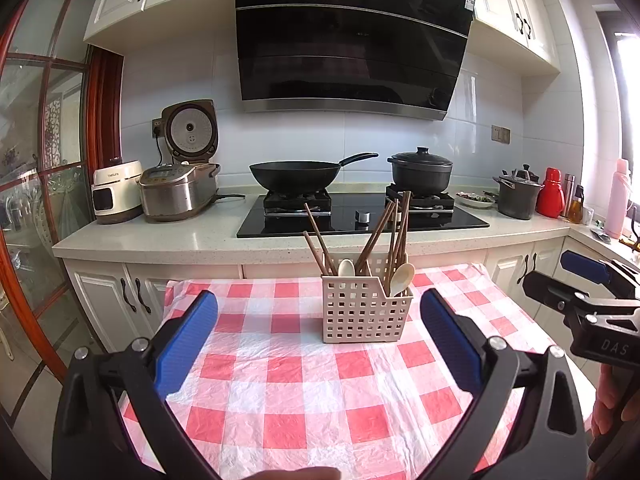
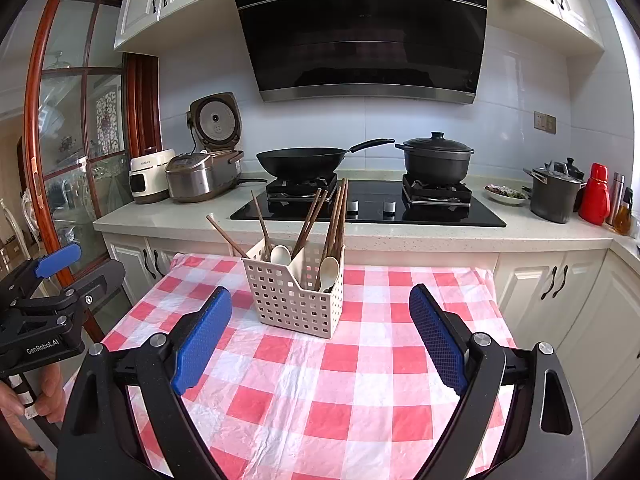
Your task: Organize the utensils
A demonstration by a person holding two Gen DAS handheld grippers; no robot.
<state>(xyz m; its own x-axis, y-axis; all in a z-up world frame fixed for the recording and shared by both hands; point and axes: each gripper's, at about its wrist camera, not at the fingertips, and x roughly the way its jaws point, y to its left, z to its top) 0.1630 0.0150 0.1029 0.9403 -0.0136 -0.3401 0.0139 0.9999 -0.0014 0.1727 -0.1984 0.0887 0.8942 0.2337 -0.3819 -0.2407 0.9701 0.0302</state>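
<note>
A cream perforated utensil caddy [image 1: 362, 310] [image 2: 294, 298] stands on the far half of the red-and-white checked tablecloth [image 1: 304, 392] [image 2: 332, 384]. Several brown chopsticks [image 1: 376, 232] [image 2: 338, 216] lean out of it, and two pale spoons [image 1: 402, 278] [image 2: 329, 269] sit in its compartments. My left gripper [image 1: 320, 332] hangs open above the cloth, just short of the caddy, with nothing between its blue pads [image 1: 186, 344]. My right gripper [image 2: 320, 332] is likewise open and empty, with the caddy ahead and slightly left. Each gripper shows at the edge of the other's view.
Behind the table runs a counter [image 1: 168, 236] with a black hob, a wok [image 1: 294, 174], a lidded black pot [image 1: 421, 172], two rice cookers [image 1: 180, 192] at left and a grey pot, red flask and bottles [image 1: 554, 198] at right. A person's hands [image 2: 52, 390] hold the grippers.
</note>
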